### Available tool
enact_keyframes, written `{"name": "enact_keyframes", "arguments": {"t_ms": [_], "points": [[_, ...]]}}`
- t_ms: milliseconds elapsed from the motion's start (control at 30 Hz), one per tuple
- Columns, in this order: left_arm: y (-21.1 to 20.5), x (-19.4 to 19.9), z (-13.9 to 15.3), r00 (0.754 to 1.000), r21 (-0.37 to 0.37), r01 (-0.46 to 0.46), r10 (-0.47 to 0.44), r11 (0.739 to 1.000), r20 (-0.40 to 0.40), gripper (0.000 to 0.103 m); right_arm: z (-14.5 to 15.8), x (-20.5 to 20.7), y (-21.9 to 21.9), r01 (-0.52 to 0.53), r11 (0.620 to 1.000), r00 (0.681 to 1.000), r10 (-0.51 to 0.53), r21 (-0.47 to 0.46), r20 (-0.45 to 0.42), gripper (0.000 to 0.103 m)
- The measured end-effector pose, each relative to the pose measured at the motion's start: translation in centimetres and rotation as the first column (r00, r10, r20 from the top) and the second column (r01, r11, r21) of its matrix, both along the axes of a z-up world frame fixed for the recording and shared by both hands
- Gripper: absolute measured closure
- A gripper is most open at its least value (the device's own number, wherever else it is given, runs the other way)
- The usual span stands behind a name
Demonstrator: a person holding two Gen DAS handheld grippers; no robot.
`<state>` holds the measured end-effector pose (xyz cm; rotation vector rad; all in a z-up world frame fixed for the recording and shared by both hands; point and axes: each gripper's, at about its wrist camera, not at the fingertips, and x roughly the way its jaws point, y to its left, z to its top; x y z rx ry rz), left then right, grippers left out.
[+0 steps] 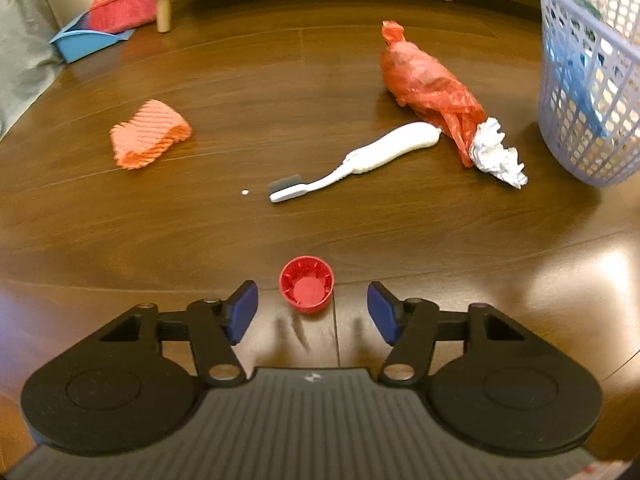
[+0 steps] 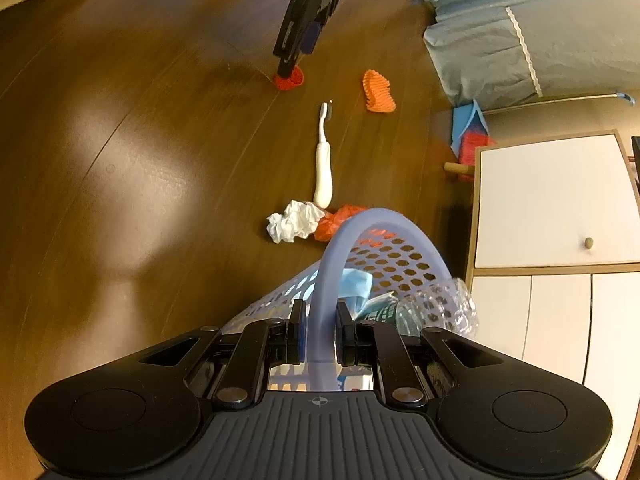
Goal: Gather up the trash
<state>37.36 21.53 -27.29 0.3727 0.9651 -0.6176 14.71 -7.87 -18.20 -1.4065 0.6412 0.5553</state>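
A red bottle cap [image 1: 306, 284] lies open side up on the brown wood floor, just ahead of my open left gripper [image 1: 313, 307], between its blue pads without contact. Beyond it lie a white toothbrush [image 1: 360, 160], an orange foam net [image 1: 150, 134], a red plastic bag [image 1: 430, 88] and crumpled white paper [image 1: 498, 152]. My right gripper [image 2: 318, 334] is shut on the rim of the lavender basket [image 2: 372, 240], which is tilted and holds a blue mask and a clear bottle. The right wrist view also shows the left gripper [image 2: 290, 70] down at the cap [image 2: 292, 80].
A blue dustpan with a red brush [image 1: 100, 24] sits at the far left by a bench leg [image 1: 163, 10]. A white cabinet [image 2: 556, 208] stands to the right of the basket, and grey-blue bedding [image 2: 520, 40] hangs at the far right. A person's hand holds the left gripper.
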Motion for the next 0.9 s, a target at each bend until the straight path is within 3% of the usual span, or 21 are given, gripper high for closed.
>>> {"name": "enact_keyframes", "arguments": {"t_ms": [167, 300, 467, 633, 900], "points": [[-1.0, 0.7, -1.0, 1.0, 0.023, 0.006, -0.006, 1.0, 0.003, 0.053, 0.0, 0.3, 0.1, -0.004, 1.0, 1.0, 0.004, -0.004, -0.001, 0.093], [-1.5, 1.1, -1.4, 1.0, 0.038, 0.013, -0.013, 0.999, 0.003, 0.073, 0.0, 0.4, 0.2, 0.0, 1.0, 1.0, 0.0, -0.001, -0.003, 0.093], [-1.7, 0.7, -0.8, 0.999, 0.022, 0.028, -0.028, 0.999, 0.02, 0.075, 0.0, 0.3, 0.2, 0.009, 1.0, 1.0, -0.009, 0.006, -0.004, 0.093], [-2.2, 0.0, 1.6, 0.997, -0.029, 0.054, -0.052, 0.998, 0.057, 0.075, 0.0, 0.4, 0.2, 0.014, 1.0, 1.0, -0.014, 0.01, -0.002, 0.093], [-4.1, -0.8, 7.8, 0.985, -0.147, 0.113, -0.091, 0.983, 0.147, 0.075, 0.3, 0.9, 0.1, 0.019, 1.0, 1.0, -0.018, 0.012, -0.004, 0.093]]}}
